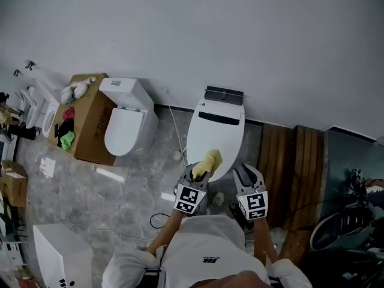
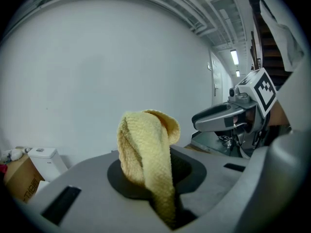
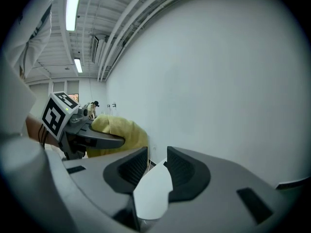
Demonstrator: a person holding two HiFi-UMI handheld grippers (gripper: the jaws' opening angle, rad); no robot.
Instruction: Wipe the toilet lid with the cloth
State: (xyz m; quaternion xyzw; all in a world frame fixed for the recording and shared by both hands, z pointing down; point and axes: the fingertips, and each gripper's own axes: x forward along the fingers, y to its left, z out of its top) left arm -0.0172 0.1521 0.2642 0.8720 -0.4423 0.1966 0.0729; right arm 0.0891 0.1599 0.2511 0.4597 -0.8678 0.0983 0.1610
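The white toilet stands against the wall with its lid down. My left gripper hovers over the lid's near edge, shut on a crumpled yellow cloth. In the left gripper view the cloth bulges up out of the left gripper. My right gripper is beside it, near the lid's right front edge. In its own view the right gripper stands slightly open and holds nothing, with the white lid showing through the gap. The left gripper and cloth appear to its left.
A second white toilet stands to the left, next to a cardboard box with rags in and on it. Wooden slats lie on the floor to the right. A cable and a white box are on the marble floor nearby.
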